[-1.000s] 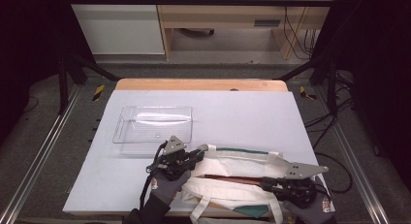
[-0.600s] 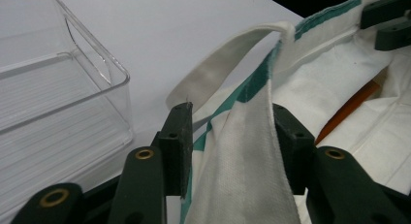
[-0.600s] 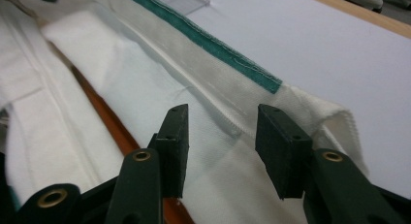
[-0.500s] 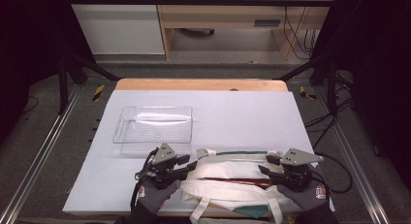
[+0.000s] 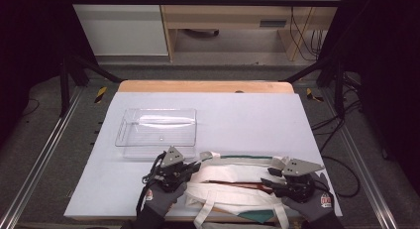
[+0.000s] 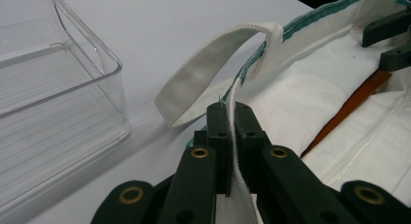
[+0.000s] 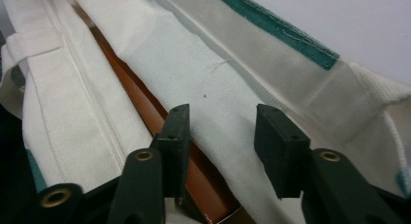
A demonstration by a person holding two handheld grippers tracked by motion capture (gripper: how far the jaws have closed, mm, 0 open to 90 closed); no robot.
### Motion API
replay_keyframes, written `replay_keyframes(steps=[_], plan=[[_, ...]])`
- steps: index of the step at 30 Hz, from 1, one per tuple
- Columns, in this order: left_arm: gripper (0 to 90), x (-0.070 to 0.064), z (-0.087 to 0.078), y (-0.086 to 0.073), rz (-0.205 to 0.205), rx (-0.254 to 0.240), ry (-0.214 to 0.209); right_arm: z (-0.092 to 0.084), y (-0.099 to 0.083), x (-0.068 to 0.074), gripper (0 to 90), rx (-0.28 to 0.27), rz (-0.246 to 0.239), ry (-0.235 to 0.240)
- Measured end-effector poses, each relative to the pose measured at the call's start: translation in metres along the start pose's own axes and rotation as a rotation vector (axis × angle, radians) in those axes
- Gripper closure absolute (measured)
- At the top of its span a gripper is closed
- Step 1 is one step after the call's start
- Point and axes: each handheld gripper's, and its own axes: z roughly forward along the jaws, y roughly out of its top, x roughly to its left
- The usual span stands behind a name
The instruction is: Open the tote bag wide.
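A white cloth tote bag with green trim lies flat at the table's near edge. In the left gripper view my left gripper is shut on the bag's thin white rim, having just closed on it. A handle loop arches just beyond it. In the high view the left gripper sits at the bag's left end. My right gripper stands open over the bag's inner cloth, jaws narrowing but not pressing. A brown flat item lies inside the bag by its left jaw. From above, the right gripper is at the bag's right end.
A clear plastic tray stands just beyond the left gripper, close to the bag's handle; its corner is near the left jaws. The white table top stretches away behind. Cables and metal rails flank the table.
The left gripper has drawn slightly toward the near edge at the bag's left end. The right gripper has shifted a little left over the bag's opening.
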Motion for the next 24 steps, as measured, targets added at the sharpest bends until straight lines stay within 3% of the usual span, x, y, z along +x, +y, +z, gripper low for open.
replay_keyframes(steps=[4, 10, 13, 17, 24], plan=[[86.7, 0.001, 0.0, 0.0, -0.005, -0.003, -0.006, -0.001, -0.001, -0.001, 89.1, 0.032, 0.0, 0.003], [85.0, 0.002, 0.0, 0.0, -0.006, -0.013, -0.009, -0.005, 0.002, -0.003, 90.0, 0.016, 0.002, 0.011], [72.4, 0.004, 0.0, 0.001, -0.018, -0.027, -0.043, -0.009, 0.006, -0.004, 90.0, -0.007, 0.002, -0.007], [58.6, 0.003, -0.004, 0.005, 0.002, -0.056, -0.026, -0.01, 0.017, -0.01, 90.0, -0.026, 0.0, -0.045], [50.5, -0.004, -0.025, 0.017, 0.027, -0.136, -0.001, 0.004, 0.025, -0.023, 90.0, 0.016, 0.053, -0.078]])
